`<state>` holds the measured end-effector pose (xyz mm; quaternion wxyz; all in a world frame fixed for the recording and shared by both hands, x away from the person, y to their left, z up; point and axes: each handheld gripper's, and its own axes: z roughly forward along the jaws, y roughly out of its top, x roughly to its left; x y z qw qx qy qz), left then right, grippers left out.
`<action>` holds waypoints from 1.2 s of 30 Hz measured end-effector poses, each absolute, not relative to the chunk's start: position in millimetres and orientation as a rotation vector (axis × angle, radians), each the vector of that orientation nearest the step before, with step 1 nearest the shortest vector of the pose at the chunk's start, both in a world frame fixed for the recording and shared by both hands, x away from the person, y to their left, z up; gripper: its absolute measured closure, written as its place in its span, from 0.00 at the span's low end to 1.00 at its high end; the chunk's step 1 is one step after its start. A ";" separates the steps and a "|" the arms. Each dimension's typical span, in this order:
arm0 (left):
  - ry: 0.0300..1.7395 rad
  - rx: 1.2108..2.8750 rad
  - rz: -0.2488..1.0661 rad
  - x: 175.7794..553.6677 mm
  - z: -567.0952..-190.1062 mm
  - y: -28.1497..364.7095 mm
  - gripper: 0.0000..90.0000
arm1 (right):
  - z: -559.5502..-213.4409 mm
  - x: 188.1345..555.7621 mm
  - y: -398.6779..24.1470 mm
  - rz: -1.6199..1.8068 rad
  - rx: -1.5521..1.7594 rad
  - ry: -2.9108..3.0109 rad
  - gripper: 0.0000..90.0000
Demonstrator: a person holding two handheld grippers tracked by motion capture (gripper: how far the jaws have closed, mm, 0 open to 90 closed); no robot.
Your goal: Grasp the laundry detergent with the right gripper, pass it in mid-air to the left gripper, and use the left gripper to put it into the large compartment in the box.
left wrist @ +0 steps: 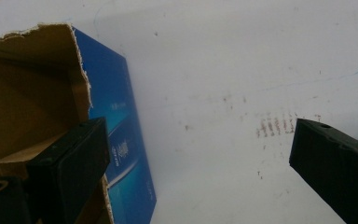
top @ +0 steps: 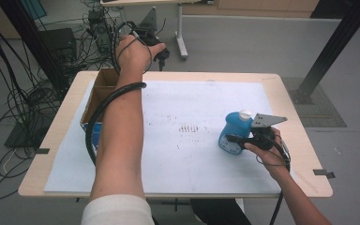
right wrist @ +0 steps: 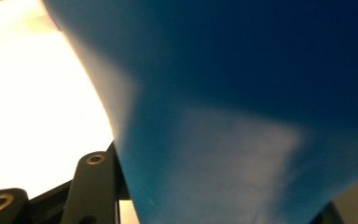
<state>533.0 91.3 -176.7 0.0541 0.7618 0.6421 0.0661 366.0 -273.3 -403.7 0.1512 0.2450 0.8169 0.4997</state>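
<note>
Right hand-held gripper (top: 243, 139) clamped on blue bottle (top: 234, 131), upright on counter (top: 290, 93). Left hand-held gripper (top: 161, 58) wide open, empty, w/ box (top: 104, 79) nearer it; bottle lies well to its right.

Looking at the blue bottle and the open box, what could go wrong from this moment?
1. The right gripper clamps the blue bottle on its rounded body, so the bottle may slip or tilt when lifted.
2. The box stands across the table, partly under the left arm; carrying the bottle there may bump the arm or the torn box edge.
3. The left gripper hangs open beside the box and could knock it.
</note>
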 end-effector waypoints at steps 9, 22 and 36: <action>1.956 2.308 0.204 532.4 -176.7 93.3 0.06 | -403.6 366.1 -273.3 1.434 0.702 2.346 0.49; 1.952 2.315 0.196 533.4 -178.8 92.3 0.06 | -403.6 366.3 -273.4 1.434 0.698 2.348 0.49; 1.937 2.314 0.197 532.8 -175.1 94.0 0.06 | -403.1 366.4 -273.2 1.430 0.702 2.350 0.49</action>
